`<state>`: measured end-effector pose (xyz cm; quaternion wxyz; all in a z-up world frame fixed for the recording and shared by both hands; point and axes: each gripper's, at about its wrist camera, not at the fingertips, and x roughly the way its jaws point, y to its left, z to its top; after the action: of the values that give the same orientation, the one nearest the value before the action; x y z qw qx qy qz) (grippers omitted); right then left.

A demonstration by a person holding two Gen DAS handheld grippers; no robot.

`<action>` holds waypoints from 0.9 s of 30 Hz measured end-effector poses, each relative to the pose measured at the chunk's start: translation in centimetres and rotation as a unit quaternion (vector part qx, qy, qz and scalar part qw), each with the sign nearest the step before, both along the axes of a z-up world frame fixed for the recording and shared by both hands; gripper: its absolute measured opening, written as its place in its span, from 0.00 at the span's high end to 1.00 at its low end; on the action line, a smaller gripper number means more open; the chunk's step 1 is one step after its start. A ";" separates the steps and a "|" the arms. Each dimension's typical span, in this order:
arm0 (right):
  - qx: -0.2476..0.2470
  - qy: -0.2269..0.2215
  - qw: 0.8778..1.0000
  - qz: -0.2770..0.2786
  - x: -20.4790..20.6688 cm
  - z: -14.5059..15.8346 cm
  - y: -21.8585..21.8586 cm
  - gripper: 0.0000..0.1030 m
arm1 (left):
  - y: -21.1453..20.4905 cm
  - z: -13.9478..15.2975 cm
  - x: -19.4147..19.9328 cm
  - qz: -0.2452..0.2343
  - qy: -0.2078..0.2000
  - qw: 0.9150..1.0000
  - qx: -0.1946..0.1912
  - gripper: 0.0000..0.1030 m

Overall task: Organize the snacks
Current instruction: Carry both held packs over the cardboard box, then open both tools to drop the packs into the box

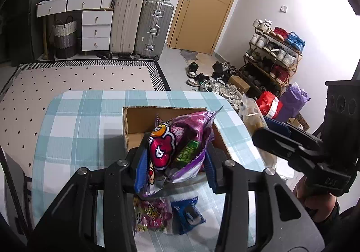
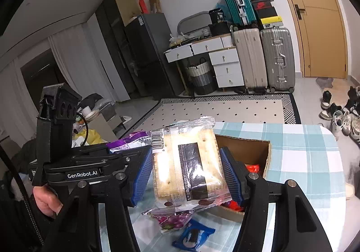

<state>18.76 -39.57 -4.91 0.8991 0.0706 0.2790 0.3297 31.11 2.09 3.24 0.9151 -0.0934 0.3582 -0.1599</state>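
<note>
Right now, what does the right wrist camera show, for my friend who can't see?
The right claw squeezes a clear cracker packet above a checked table. A cardboard box sits just behind, and a blue snack packet lies below.

Snack packets around an open box on the table
The cardboard box (image 1: 135,123) sits on the table (image 1: 74,121); two small packets (image 1: 166,216) lie before it

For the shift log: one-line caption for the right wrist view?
Right gripper shut on a clear cracker pack, held above the checked table beside the cardboard box.
</note>
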 end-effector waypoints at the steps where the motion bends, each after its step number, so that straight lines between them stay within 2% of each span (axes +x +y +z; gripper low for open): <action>1: -0.003 0.003 1.000 0.000 0.5 -0.2 0.1 0.41 | -0.1 -0.2 0.7 -0.002 0.002 1.000 0.002 0.62; 7: -0.014 0.020 1.000 -0.008 3.6 -1.9 0.5 0.41 | -0.6 -2.0 4.7 -0.011 0.016 1.000 0.006 0.62; 13: -0.019 0.039 0.999 -0.017 7.1 -4.7 0.6 0.41 | -1.0 -5.3 8.7 -0.020 0.040 0.999 0.001 0.62; 16: -0.029 0.042 0.998 -0.022 8.5 -5.9 0.9 0.41 | -1.2 -7.3 10.4 -0.034 0.056 0.998 -0.014 0.60; 17: -0.032 0.043 0.998 -0.024 9.0 -6.4 0.9 0.39 | -1.3 -7.8 10.8 -0.035 0.063 0.997 -0.015 0.57; 19: -0.039 0.047 0.998 -0.028 9.8 -7.0 1.0 0.26 | -1.4 -9.0 11.8 -0.031 0.078 0.996 -0.008 0.45; 20: -0.043 0.046 0.997 -0.032 10.0 -7.3 0.9 0.18 | -1.5 -9.4 12.1 -0.034 0.084 0.996 -0.006 0.44; 21: -0.045 0.041 0.997 -0.038 10.1 -7.5 0.7 0.18 | -1.5 -9.6 12.1 -0.035 0.082 0.996 -0.006 0.44; 23: -0.045 0.036 0.998 -0.040 10.1 -7.7 0.3 0.18 | -1.3 -9.6 11.8 -0.028 0.074 0.997 0.002 0.33; 27: -0.028 0.030 0.998 -0.047 9.6 -7.3 -0.9 0.18 | -0.7 -9.0 11.0 -0.018 0.060 0.998 0.006 0.31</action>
<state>28.37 -40.43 -12.17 0.9067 0.0682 0.3109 0.2767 42.13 1.39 -5.81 0.8894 -0.0907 0.4154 -0.1677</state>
